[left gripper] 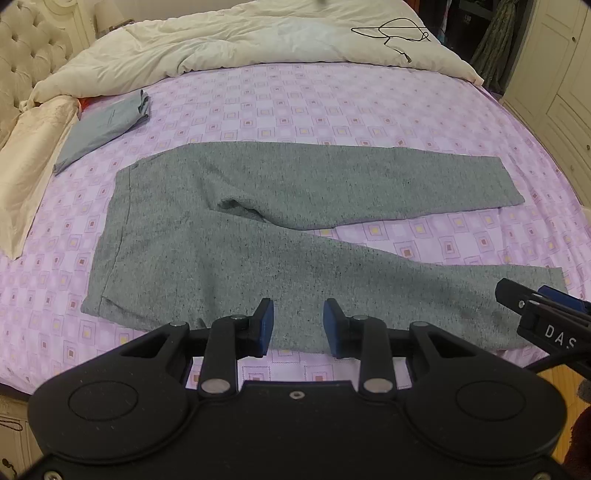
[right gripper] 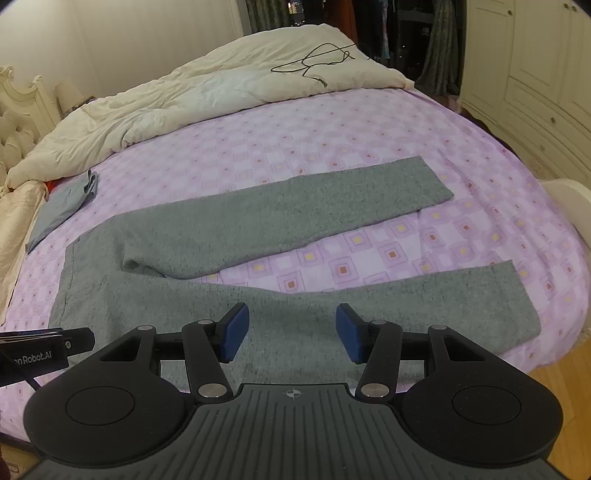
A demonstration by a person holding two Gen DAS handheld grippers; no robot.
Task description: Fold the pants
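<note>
Nearest, the left gripper [left gripper: 298,325] hovers with jaws parted and nothing between them over the near edge of the pants [left gripper: 207,236], toward the hip; the right gripper [right gripper: 291,332] hovers likewise, jaws parted and empty, over the near leg. The grey pants lie flat on the sheet [left gripper: 332,103], waistband left, legs splayed rightward with a wedge of bare sheet between them; the near leg runs along the bed's front edge. Beyond the far leg lies open sheet. A folded blue cloth [left gripper: 103,129] sits left, apart. Farthest, a duvet [left gripper: 229,40] carrying a cable [left gripper: 391,33].
</note>
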